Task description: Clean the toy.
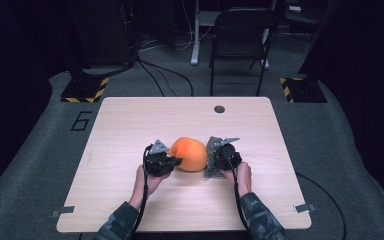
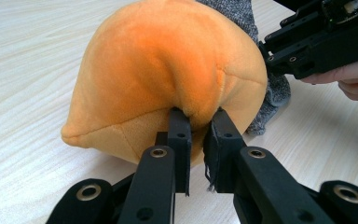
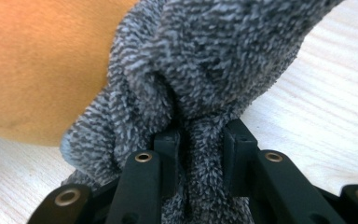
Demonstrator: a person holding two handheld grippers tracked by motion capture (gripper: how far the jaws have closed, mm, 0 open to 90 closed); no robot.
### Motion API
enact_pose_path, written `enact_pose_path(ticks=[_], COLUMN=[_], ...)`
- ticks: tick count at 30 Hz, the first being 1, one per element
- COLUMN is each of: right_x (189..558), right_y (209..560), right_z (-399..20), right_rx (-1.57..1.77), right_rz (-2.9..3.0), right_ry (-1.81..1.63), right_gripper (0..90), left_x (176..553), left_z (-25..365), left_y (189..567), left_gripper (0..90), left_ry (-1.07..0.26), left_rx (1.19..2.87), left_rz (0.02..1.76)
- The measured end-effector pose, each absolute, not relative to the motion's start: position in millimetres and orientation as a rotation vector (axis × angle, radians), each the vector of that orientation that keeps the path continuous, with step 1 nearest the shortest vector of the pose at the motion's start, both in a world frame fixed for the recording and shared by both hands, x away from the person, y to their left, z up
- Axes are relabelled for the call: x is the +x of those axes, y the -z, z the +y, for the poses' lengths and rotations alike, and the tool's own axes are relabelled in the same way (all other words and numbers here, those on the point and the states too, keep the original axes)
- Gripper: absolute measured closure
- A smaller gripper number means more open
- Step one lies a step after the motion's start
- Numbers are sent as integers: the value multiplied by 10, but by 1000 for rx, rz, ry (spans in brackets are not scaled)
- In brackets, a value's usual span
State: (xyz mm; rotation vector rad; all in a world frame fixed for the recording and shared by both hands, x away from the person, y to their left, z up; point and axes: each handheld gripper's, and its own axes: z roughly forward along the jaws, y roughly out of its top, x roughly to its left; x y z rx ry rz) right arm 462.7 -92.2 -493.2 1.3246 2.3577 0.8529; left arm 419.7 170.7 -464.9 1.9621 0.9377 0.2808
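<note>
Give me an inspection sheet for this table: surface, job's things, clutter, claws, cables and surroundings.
Surface: light wooden table, round hole near far edge.
Job's things: orange plush at centre; grey fuzzy cloth against its right side.
Clutter: nothing seen.
Claws: left claw pinches a fold of the plush; right claw is shut on the cloth.
Cables: one black cable trails from each claw toward the person.
Surroundings: grey carpet, dark chair, floor cables, striped hazard markers.

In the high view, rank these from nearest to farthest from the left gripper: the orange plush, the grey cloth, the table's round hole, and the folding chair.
1. Orange plush: pinched in the left gripper, just to its right.
2. Grey cloth: against the plush's far right side.
3. Round hole: near the table's far edge.
4. Folding chair: on the floor beyond the table.
</note>
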Motion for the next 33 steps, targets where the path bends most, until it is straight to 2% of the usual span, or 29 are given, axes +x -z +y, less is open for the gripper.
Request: enact_pose_path(ticks=[6,10,15,22,33], right_x=[4590,4471,4320,4205,4315], right_y=[4769,4408,4178,4146,4317], right_z=[-962,-973,-796,-519,-650], right_rx=[1305,1249,1130,1012,1073], right_rz=[2332,2273,2265,2271,2319], right_ry=[-877,-1039,-1162,-1206,-1076], right_gripper=[716,716,715,714,714], left_x=[4208,4209,4202,4194,4195], left_z=[1732,1723,1712,1704,1695], left_y=[4646,4645,4644,4640,4652], left_gripper=[810,809,805,803,798], left_ry=[-281,-294,-298,-309,-297], left_rx=[1956,1958,1958,1968,1977], left_rz=[939,933,934,925,920])
